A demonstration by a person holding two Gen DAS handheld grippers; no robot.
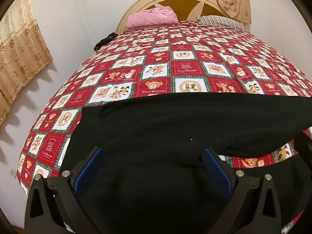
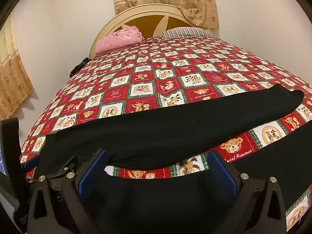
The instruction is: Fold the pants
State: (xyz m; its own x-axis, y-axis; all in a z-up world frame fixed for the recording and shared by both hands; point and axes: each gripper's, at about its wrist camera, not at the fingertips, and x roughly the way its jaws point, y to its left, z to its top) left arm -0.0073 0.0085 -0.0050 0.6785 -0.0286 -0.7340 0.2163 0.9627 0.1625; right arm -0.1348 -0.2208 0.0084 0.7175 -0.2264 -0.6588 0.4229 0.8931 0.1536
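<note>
Black pants (image 1: 175,120) lie spread flat on the near part of the bed, waist to the left, two legs running right with a strip of quilt between them. They also show in the right wrist view (image 2: 156,128). My left gripper (image 1: 152,156) is open, its blue-padded fingers (image 1: 91,167) wide apart just above the waist end. My right gripper (image 2: 158,159) is open over the near leg by the crotch gap. The left gripper's tool shows at the left edge of the right wrist view (image 2: 39,161).
The bed is covered by a red and white teddy-bear quilt (image 1: 175,62). A folded pink blanket (image 1: 152,17) and a striped pillow (image 1: 220,20) lie by the cream headboard (image 2: 136,15). A dark object (image 1: 103,41) sits at the bed's far left edge. Curtains hang on the walls.
</note>
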